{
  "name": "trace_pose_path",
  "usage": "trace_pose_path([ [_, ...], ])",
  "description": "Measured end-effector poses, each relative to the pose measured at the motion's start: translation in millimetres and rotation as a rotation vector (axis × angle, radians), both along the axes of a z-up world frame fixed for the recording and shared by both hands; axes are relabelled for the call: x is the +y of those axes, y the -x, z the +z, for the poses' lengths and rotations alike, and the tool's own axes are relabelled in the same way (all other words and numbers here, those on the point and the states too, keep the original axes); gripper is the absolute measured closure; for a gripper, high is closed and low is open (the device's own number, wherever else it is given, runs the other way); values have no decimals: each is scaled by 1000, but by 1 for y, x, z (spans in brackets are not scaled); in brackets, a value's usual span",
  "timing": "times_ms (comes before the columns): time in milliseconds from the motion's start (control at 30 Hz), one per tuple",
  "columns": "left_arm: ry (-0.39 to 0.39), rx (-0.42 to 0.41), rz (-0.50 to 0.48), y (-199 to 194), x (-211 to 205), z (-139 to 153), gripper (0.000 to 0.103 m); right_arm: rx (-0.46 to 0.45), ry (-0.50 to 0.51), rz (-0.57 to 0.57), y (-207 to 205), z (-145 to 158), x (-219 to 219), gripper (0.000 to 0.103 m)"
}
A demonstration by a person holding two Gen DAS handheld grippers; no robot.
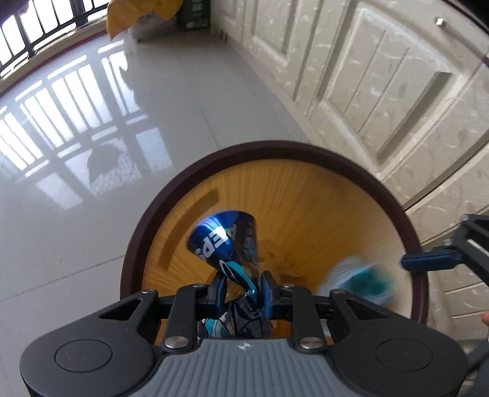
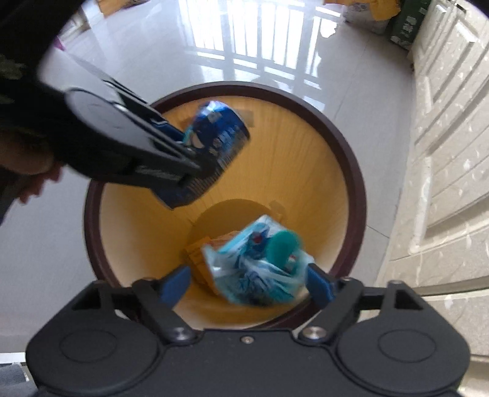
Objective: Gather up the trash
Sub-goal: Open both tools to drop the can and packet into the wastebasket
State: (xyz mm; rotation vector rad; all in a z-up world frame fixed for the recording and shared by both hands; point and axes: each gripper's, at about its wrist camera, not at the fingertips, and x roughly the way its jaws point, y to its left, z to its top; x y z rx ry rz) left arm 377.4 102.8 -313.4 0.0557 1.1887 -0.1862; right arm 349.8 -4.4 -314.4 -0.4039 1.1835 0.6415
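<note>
A round bin with a dark brown rim (image 1: 143, 232) (image 2: 351, 158) and a yellow wood-grain inside stands on the floor below both grippers. My left gripper (image 1: 243, 287) (image 2: 198, 165) is shut on a crushed blue drink can (image 1: 223, 241) (image 2: 220, 131), held over the bin's mouth. My right gripper (image 2: 247, 285) stands wide open over the bin. A blurred blue-and-white plastic wrapper (image 2: 259, 262) (image 1: 351, 284) lies loose between and below its fingers, inside the bin. One blue finger (image 1: 428, 262) of the right gripper shows in the left wrist view. An orange packet (image 2: 198, 253) lies at the bin's bottom.
The bin stands on a glossy pale tiled floor (image 1: 91, 213) beside a white panelled wall (image 1: 382, 107) on the right. Yellow bags (image 1: 134, 12) and a green box (image 2: 406, 27) sit at the far end under a barred window. A person's hand (image 2: 30, 171) holds the left gripper.
</note>
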Motion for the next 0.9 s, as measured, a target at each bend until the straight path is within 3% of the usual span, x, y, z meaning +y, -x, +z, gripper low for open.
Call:
trace_pose_path([
  [100,3,3,27,2,5,-1,65,10,-7,11,3,4,1,7],
  [400,1,19,55,18,10,5,57,54,-44,-37,0,21,-10,5],
  [667,29,3,95,31,12,31,53,55,-62,-113,2,40,-24,1],
  [900,52,-12,140,48,15,61,40,19,-62,-145,9,62,-29,0],
])
